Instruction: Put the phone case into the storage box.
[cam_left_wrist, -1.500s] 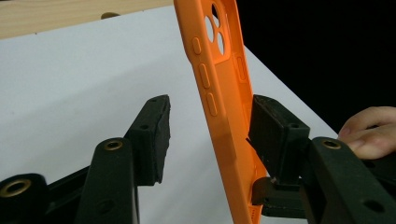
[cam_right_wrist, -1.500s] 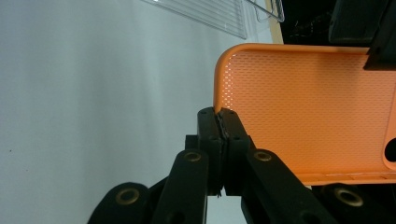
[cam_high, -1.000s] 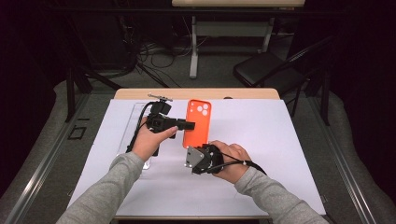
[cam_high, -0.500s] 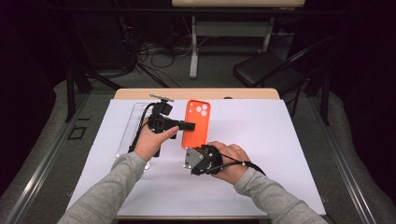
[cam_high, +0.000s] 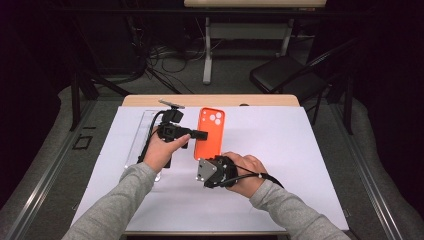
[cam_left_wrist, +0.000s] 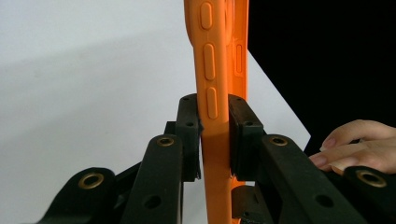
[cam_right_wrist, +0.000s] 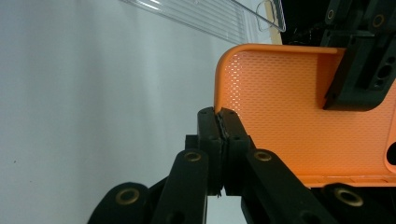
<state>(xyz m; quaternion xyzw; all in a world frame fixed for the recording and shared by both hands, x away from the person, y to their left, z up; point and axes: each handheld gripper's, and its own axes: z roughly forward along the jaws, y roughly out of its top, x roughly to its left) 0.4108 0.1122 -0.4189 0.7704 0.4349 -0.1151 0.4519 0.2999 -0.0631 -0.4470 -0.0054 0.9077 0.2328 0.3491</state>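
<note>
Step in hand, judged: two-gripper hold on orange phone case, lifted over white mat.

Left gripper, left of case: jaws just been closing, now pinching case's long edge.

Right gripper, below case: jaws pressed together on near edge.

Clear tray left of case.

Next, likely: flex or carry; keep grips balanced.

Versus earlier frame: case and hands unmoved.

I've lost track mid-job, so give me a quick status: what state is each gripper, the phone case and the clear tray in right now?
Left gripper: jaws have just been closing, now clamped on the case's side edge.
Right gripper: shut on the case's rim near a corner.
Orange phone case: empty, held by both grippers.
Clear tray: flat on the white sheet, beside the case; contents unclear.
</note>
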